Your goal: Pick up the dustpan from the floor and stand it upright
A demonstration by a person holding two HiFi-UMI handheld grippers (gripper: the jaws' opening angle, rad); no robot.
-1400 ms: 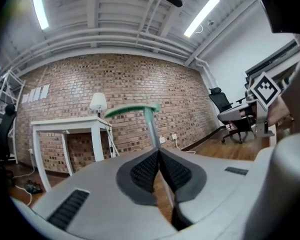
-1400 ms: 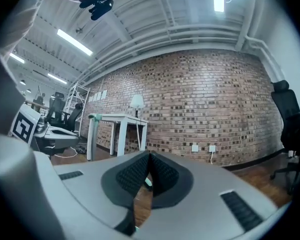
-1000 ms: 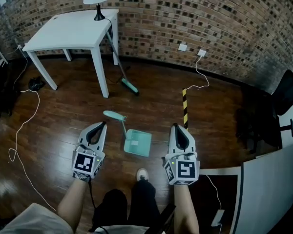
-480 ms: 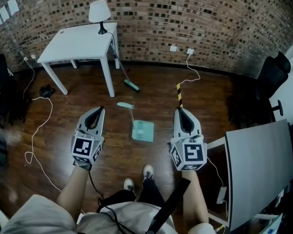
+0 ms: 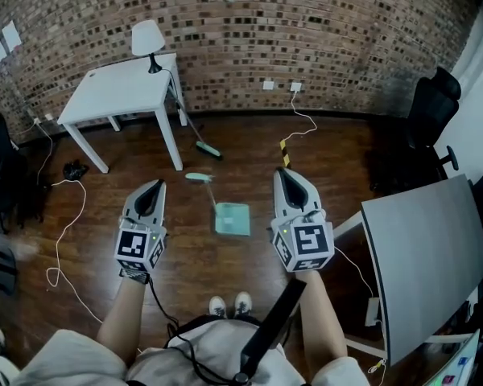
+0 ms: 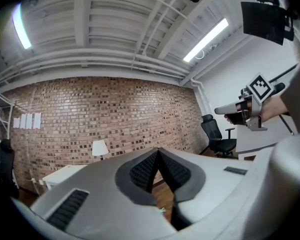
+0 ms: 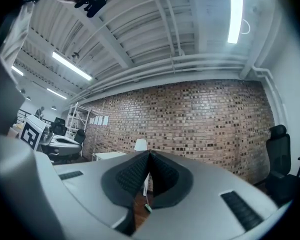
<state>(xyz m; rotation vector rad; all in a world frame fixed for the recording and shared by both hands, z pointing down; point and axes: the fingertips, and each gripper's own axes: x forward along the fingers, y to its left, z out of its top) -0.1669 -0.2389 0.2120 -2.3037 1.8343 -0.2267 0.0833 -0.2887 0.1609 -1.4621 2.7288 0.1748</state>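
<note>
The mint-green dustpan (image 5: 232,218) lies flat on the wooden floor, its long handle (image 5: 201,179) running up and to the left. My left gripper (image 5: 154,185) hovers high above the floor to its left, and my right gripper (image 5: 284,172) hovers to its right. Both are held level, pointing at the brick wall, with jaws shut and nothing between them. In the left gripper view the jaws (image 6: 158,151) meet at the tips, and the right gripper (image 6: 245,109) shows at the far right. The right gripper view shows its jaws (image 7: 150,155) closed the same way.
A white table (image 5: 121,91) with a lamp (image 5: 148,40) stands by the brick wall. A broom (image 5: 198,135) leans on the table. A grey desk (image 5: 423,256) is at my right, an office chair (image 5: 431,107) beyond it. Cables (image 5: 60,223) trail on the floor at left. My shoes (image 5: 229,305) are below the dustpan.
Both grippers and the head camera have risen, so the floor, the dustpan and the table look smaller and farther. The grey desk at right has come further into view.
</note>
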